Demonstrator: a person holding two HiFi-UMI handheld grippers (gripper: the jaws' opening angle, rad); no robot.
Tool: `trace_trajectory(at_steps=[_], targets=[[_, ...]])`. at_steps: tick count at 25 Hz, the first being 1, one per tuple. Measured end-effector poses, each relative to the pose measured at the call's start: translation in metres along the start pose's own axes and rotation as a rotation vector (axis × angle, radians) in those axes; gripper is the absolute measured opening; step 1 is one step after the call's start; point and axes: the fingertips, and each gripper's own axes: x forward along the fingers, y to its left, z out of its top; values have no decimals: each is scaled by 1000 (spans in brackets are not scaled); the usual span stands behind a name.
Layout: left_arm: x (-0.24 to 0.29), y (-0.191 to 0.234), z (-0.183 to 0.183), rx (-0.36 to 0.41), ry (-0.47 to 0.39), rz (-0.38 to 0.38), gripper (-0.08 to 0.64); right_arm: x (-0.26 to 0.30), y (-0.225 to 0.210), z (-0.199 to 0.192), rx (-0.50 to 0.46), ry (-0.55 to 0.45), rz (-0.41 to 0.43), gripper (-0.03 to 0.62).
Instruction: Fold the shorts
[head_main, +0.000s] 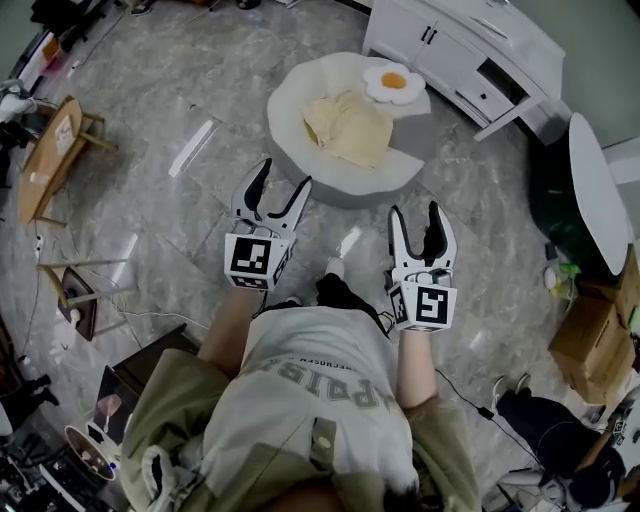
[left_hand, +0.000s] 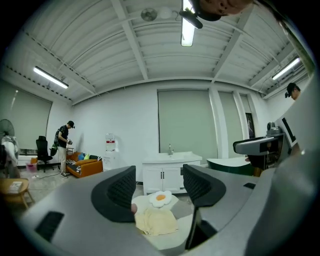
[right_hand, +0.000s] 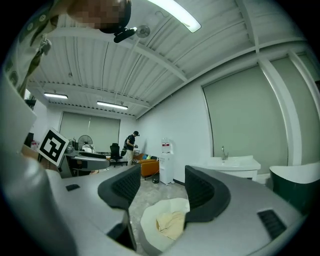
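The pale yellow shorts (head_main: 350, 127) lie crumpled on a low, white, blob-shaped seat (head_main: 300, 90), next to a fried-egg cushion (head_main: 394, 82). My left gripper (head_main: 281, 190) is held level in front of the seat, short of it, jaws open and empty. My right gripper (head_main: 422, 221) hangs beside it, also open and empty. The shorts (left_hand: 156, 220) show between the jaws in the left gripper view, under the egg cushion (left_hand: 160, 198). In the right gripper view the shorts (right_hand: 170, 223) lie on the seat (right_hand: 150, 220), well ahead of the jaws.
A white cabinet (head_main: 455, 45) stands behind the seat. At the left are a wooden stool (head_main: 50, 155) and a rack (head_main: 75, 300); at the right, a dark green tub (head_main: 570, 200) and a cardboard box (head_main: 590, 330). A person (left_hand: 63, 142) stands far off by an orange sofa (left_hand: 84, 166).
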Motion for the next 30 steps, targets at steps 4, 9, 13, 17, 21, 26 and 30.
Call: trace_trajectory(at_steps=[4,9,13,17,21,26,30], targets=[[30,1,-15,15,58,29,295,21,-27,-15,14,31,31,272],[65,9,-42,33,164,37,295,51,-48,-37,2,88,53,272],[94,22,-61,86,230,7,295,81,-48,-58,-26,139,66,272],[133,43,-88,86,289,-47,295,114,-52,-85,-34,191,53,272],[173,75,-113,71,345,-116,295,150,-60,-111,-14,241,-27,272],[218,120,-139,114,415,-210,295,195,-62,-132,15,291,-164,272],[260,147,-155,141,471,-280,295,237,-71,-140,30,321,-236,272]])
